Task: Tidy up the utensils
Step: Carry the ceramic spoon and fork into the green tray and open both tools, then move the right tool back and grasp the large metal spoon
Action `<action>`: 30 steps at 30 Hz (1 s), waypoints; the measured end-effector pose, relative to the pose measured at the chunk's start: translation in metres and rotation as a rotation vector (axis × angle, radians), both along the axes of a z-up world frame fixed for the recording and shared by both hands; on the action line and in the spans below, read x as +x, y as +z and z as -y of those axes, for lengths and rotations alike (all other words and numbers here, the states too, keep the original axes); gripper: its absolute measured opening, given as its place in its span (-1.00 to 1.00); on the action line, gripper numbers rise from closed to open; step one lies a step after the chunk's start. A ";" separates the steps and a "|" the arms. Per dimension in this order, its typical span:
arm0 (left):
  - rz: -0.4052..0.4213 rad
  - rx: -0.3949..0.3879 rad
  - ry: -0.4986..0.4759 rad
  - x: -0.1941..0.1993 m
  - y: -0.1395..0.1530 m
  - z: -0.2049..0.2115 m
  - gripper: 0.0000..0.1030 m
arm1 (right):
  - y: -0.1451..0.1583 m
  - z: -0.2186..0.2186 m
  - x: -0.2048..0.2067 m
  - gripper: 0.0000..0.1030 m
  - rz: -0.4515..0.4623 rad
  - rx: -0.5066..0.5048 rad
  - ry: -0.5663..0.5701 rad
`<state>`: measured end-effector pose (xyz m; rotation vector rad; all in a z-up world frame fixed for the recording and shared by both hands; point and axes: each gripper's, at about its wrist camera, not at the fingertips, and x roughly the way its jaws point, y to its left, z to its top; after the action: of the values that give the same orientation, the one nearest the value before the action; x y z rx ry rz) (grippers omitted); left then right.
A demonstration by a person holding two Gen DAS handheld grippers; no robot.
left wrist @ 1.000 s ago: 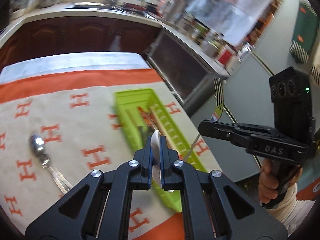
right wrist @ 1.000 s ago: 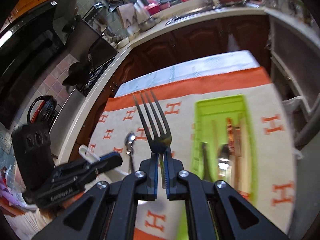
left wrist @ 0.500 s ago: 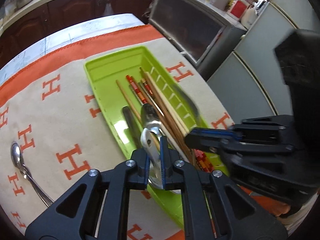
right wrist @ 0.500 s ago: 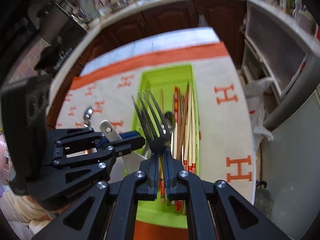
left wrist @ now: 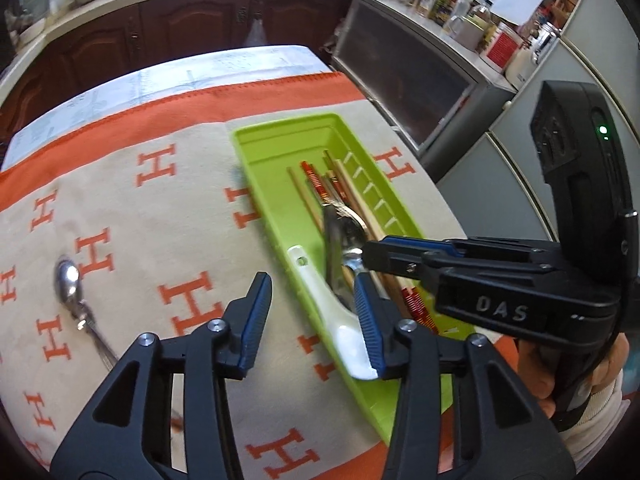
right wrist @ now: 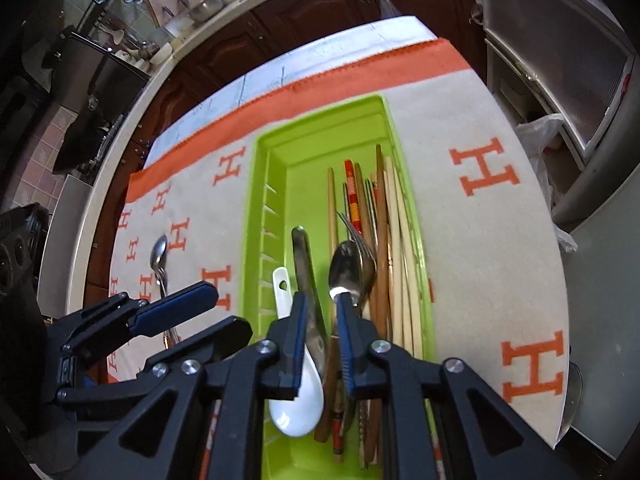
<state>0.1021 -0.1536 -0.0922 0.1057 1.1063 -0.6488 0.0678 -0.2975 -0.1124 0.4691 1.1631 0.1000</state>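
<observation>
Utensils lie in the long lime-green plastic tray [left wrist: 256,168] on the orange-and-beige lettered cloth [left wrist: 120,216] covering the bench: a white ceramic soup spoon [left wrist: 332,304], a steel fork [right wrist: 362,248], a steel spoon [right wrist: 344,268] and wooden chopsticks [right wrist: 394,240]. The left claw [left wrist: 310,320] has just been opening; spread, it straddles the white spoon without pinching it. The right claw [right wrist: 320,328], also just opening, stands slightly apart above the tray, gripping nothing. Another steel spoon [left wrist: 74,296] lies on the cloth, well apart.
</observation>
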 end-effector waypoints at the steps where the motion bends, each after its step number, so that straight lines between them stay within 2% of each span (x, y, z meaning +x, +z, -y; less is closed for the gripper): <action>1: 0.006 0.006 0.012 -0.002 0.002 -0.004 -0.23 | 0.003 -0.001 -0.001 -0.67 0.010 0.006 0.001; 9: 0.061 0.034 0.134 -0.012 0.015 -0.055 -0.23 | 0.016 -0.023 -0.006 -0.67 0.046 0.005 0.053; 18: 0.104 0.053 0.256 -0.022 0.021 -0.115 -0.23 | 0.032 -0.075 -0.008 -0.67 0.079 -0.031 0.161; 25: 0.123 0.066 0.303 -0.033 0.014 -0.150 -0.23 | 0.039 -0.124 -0.007 -0.67 0.087 -0.089 0.255; 30: 0.106 0.063 0.322 -0.037 0.004 -0.169 -0.22 | 0.039 -0.157 -0.006 -0.67 0.075 -0.107 0.331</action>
<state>0.0650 0.0153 -0.0885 0.0149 1.0134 -0.3172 0.0617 -0.1402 -0.0729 0.1733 1.1575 0.3376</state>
